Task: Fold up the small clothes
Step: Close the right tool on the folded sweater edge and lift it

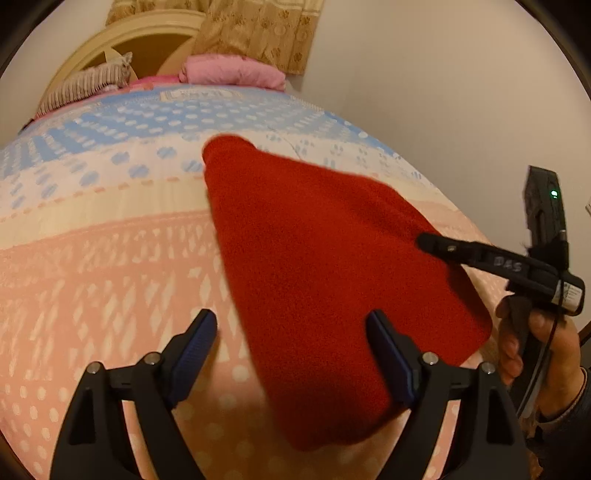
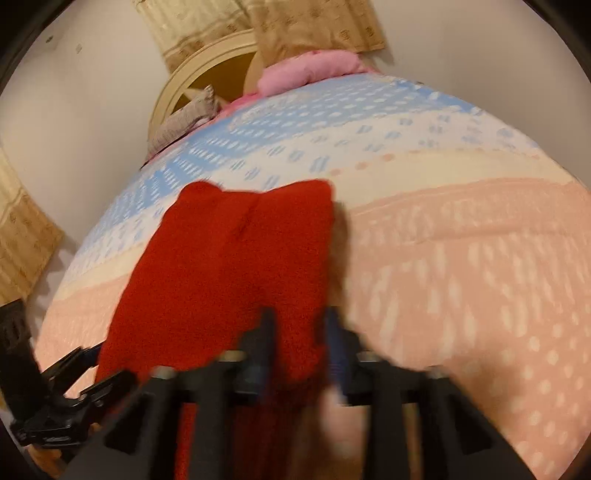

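A small red knit garment (image 1: 317, 258) hangs above the patterned bedspread (image 1: 110, 280). In the left wrist view my left gripper (image 1: 291, 332) is open; the cloth passes between its fingers without being pinched. My right gripper (image 1: 424, 242) reaches in from the right and is shut on the garment's right edge. In the right wrist view the red garment (image 2: 229, 266) hangs in front of my right gripper (image 2: 299, 328), whose fingers clamp a fold of it. The left gripper (image 2: 88, 365) shows open at the lower left, beside the cloth's left edge.
The bed has a pink, cream and blue dotted cover. A pink pillow (image 1: 232, 70) and a striped pillow (image 1: 88, 85) lie at the cream headboard (image 1: 122, 37). A plain wall (image 1: 443, 92) stands to the right. Beige curtains (image 1: 258, 29) hang behind.
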A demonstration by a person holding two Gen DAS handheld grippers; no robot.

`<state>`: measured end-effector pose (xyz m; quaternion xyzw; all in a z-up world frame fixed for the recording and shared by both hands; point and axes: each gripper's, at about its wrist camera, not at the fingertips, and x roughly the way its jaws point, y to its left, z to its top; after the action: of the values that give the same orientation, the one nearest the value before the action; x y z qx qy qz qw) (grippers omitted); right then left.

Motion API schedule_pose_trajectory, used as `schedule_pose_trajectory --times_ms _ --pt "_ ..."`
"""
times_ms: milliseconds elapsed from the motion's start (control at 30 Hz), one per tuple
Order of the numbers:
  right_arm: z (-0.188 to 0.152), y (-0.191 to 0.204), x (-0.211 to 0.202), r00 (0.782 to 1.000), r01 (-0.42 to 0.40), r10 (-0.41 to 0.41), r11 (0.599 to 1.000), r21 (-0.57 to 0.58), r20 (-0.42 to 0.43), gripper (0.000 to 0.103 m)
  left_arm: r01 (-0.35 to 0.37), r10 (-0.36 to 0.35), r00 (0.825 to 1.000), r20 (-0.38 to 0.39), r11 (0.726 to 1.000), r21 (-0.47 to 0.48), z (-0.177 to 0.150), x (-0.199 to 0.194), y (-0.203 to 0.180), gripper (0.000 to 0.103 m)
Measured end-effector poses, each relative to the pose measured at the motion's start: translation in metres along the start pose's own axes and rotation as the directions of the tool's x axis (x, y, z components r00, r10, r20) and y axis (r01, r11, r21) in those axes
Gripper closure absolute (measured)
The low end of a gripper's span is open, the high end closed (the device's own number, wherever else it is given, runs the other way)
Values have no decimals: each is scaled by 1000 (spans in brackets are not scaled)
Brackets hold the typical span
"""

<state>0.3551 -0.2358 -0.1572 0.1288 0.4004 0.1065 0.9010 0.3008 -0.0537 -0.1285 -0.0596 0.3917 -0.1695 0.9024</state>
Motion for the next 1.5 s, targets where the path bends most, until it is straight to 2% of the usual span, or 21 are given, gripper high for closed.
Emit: schedule_pose_trajectory --times_ms 100,133,200,267,333,367,433,467,533,667,767,867,933,1033,1167,1300,1500 --pt "7 8 -27 996 24 -22 999 -25 92 44 -32 34 996 88 999 -28 8 -16 5 17" --pt "10 19 -36 992 12 -5 998 -59 129 44 -42 45 995 94 999 -32 10 -17 6 17" --pt "16 38 -46 985 -64 85 988 -138 151 44 -51 54 995 83 998 -34 12 -13 7 17" --pt "17 60 -40 981 -133 159 970 -205 113 44 -56 57 997 54 998 -30 9 -3 5 17" --pt "14 72 -26 975 -202 218 950 -239 46 44 -84 84 996 15 996 -12 1 9 3 11" --pt "10 74 -18 975 -211 222 947 -243 16 44 -90 90 996 1 996 -12 -3 13 3 7" --pt "0 68 13 987 -157 143 962 -223 -79 44 -73 73 997 -18 997 -20 -6 16 5 5" --pt "-5 64 21 989 -130 110 965 -227 -98 44 -66 66 997 -33 998 -19 -6 19 6 2" --pt "-10 58 20 991 -130 120 959 -252 -55 44 -54 53 998 -42 998 -33 -6 22 9 0" --pt "-4 50 17 989 -139 121 958 -251 -83 44 29 -32 999 -25 993 -118 -9 20 24 0" --pt "-11 43 7 988 -157 147 952 -262 -57 44 41 -42 999 -5 987 -154 -10 16 29 0" --pt "-5 18 -13 969 -240 246 960 -147 23 44 25 -20 999 38 989 -143 -10 9 24 0" --pt "7 0 -12 965 -254 256 966 -39 63 43 18 -12 999 45 991 -134 -9 8 22 1" --pt "23 -31 5 961 -277 274 954 116 37 43 9 -8 1000 9 992 -129 -8 16 22 0" --pt "33 -54 38 952 -290 306 929 231 -32 43 8 -12 1000 -25 991 -134 -9 22 24 0" --pt "36 -51 59 939 -296 328 922 249 -100 43 -9 5 999 -36 994 -111 -9 24 20 0" --pt "45 -45 81 921 -332 372 905 266 -116 43 -19 14 999 -42 995 -100 -10 24 18 0"
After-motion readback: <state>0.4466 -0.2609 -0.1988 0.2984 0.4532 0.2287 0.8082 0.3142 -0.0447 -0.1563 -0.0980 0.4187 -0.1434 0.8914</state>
